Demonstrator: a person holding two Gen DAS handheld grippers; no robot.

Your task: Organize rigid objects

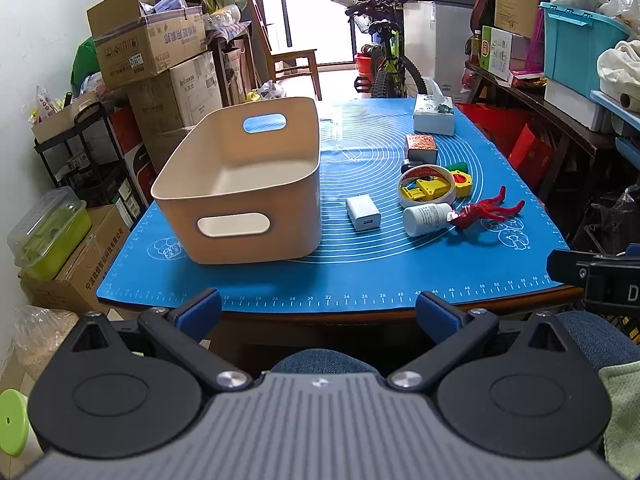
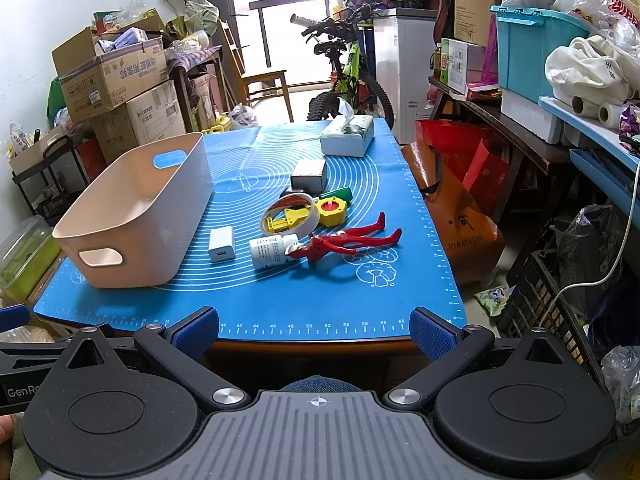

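An empty beige bin [image 1: 240, 184] [image 2: 136, 216] stands on the left of the blue mat [image 1: 360, 276] [image 2: 280, 300]. To its right lie a white charger [image 1: 362, 213] [image 2: 221, 244], a white bottle [image 1: 426, 220] [image 2: 272, 252], a red figurine [image 1: 488, 210] [image 2: 348, 238], a tape roll [image 1: 426, 188] [image 2: 290, 214] around a yellow part, a yellow-red toy [image 1: 462, 180] [image 2: 332, 210] and a small box [image 1: 421, 148] [image 2: 309, 175]. My left gripper [image 1: 318, 314] and right gripper [image 2: 314, 330] are both open and empty, held before the table's front edge.
A tissue box [image 1: 434, 114] [image 2: 348, 136] sits at the mat's far end. Cardboard boxes [image 1: 148, 40] stack on the left, a bicycle [image 2: 348, 76] stands behind the table, and shelves with a teal crate [image 2: 532, 48] are on the right. An orange bag [image 2: 460, 220] leans by the table.
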